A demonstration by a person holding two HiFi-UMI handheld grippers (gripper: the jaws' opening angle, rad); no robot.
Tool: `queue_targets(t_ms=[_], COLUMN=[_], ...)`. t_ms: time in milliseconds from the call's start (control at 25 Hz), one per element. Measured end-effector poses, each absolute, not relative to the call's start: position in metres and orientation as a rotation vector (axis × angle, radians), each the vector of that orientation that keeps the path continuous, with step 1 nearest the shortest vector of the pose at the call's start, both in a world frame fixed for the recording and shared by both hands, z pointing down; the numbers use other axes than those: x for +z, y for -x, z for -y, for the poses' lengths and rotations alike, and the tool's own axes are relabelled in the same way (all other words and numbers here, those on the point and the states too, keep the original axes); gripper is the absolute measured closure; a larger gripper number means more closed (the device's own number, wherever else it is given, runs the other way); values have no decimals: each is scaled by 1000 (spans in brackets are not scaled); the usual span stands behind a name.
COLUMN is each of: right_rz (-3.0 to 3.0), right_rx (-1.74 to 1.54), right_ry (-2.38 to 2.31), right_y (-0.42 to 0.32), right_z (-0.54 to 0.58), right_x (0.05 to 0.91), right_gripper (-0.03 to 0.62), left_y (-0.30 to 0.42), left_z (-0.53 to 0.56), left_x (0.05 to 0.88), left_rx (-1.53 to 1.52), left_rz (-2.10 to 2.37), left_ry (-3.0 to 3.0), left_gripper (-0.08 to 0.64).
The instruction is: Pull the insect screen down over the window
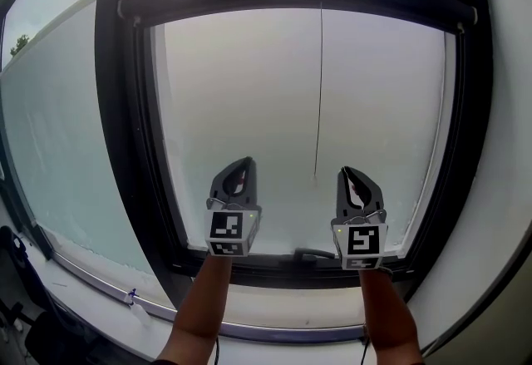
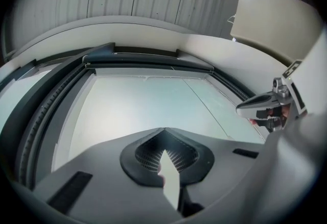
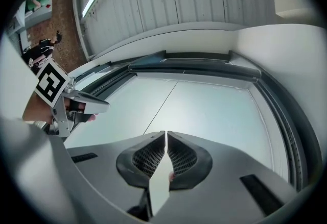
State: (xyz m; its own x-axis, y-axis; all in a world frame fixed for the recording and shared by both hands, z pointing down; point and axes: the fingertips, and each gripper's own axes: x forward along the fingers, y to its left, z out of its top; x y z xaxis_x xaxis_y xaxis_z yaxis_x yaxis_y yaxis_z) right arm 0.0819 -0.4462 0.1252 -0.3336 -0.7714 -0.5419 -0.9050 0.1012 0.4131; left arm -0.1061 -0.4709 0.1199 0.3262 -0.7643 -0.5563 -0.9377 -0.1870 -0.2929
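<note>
Black frame (image 1: 123, 147) around wide pale pane (image 1: 241, 97)

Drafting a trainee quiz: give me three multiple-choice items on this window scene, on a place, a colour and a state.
1. The thin cord hangs: A between left gripper and right gripper; B left of both; C right of both.
2. The window frame is: A white; B dark; C red.
3. The left gripper is: A wide open; B shut on the cord; C shut, empty.
Answers: 1 A, it ends between them; 2 B, near black all round; 3 C, jaws meet on nothing.
</note>
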Motion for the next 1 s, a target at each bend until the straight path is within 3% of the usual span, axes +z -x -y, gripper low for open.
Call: queue_targets(t_ms=[280, 440, 800, 1000], right_rz=[-2165, -2126, -1982, -1881], right_rx=[1277, 1450, 1930, 2162], right_ry=[1716, 1789, 1948, 2079], right_y=[-77, -84, -90, -111], right_z=[453, 449, 458, 472], right_x=[86, 61, -3, -43], right_gripper=[589, 565, 374, 310], left_y=[112, 106, 115, 117], left_z=[486, 478, 480, 486], left_x=[71, 45, -42, -82], left_rx=[349, 182, -199, -433], left_rz=[-1437, -1409, -1457, -1430], left_ry=[1949, 1808, 1358, 1129], left_gripper=[560, 553, 331, 264])
